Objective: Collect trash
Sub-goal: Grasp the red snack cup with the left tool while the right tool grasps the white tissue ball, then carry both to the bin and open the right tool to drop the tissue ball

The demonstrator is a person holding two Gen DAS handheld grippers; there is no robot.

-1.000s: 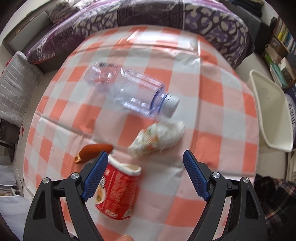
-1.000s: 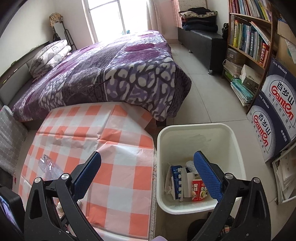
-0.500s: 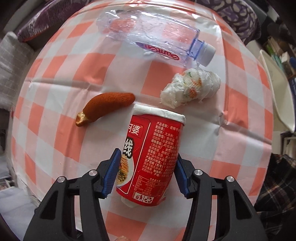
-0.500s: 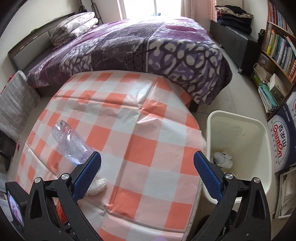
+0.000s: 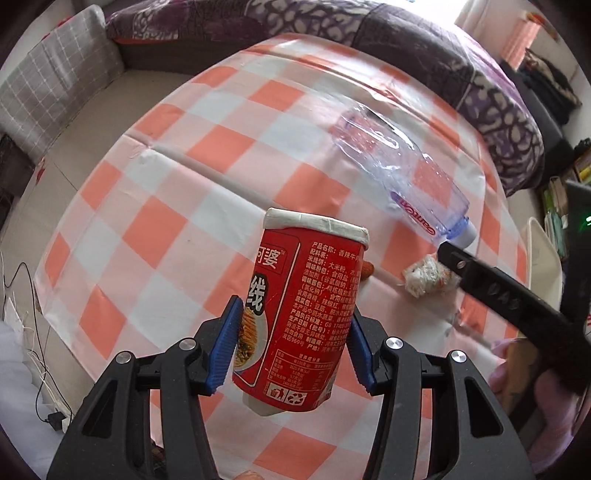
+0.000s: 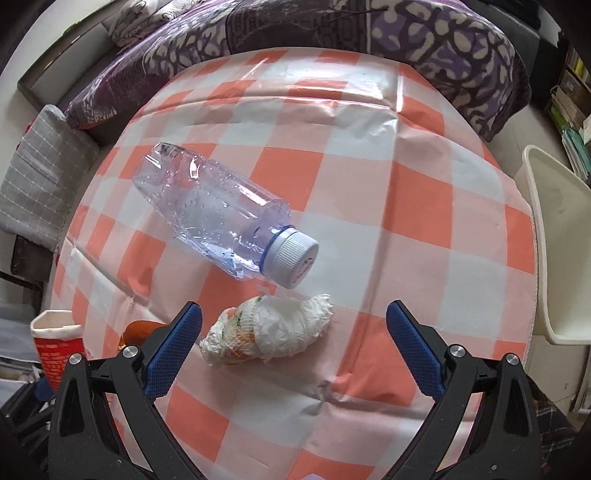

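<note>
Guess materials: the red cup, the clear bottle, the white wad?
Red cup: looks like printed paper with a foam-like matte white rim. Clear bottle: thin transparent plastic, dented and glossy, with a ribbed white cap. White wad: crumpled tissue or thin plastic wrap; its creased, soft look leaves that open.

- From the right wrist view we see the bottle (image 6: pixel 221 212) lying on the tablecloth (image 6: pixel 424 229), its cap (image 6: pixel 295 256) pointing toward four o'clock.
- The crumpled wrapper (image 6: pixel 266 334) lies at six o'clock of the cap, near it but apart.
- We find the sausage (image 6: pixel 142 330) at nine o'clock of the wrapper, partly hidden, and the noodle cup (image 6: pixel 55 343) farther out the same way.
- The bin (image 6: pixel 554 236) stands off the cloth's edge at three o'clock.
- The bed (image 6: pixel 332 29) lies behind the cloth at twelve o'clock, and the cushion (image 6: pixel 40 173) at nine o'clock.
</note>
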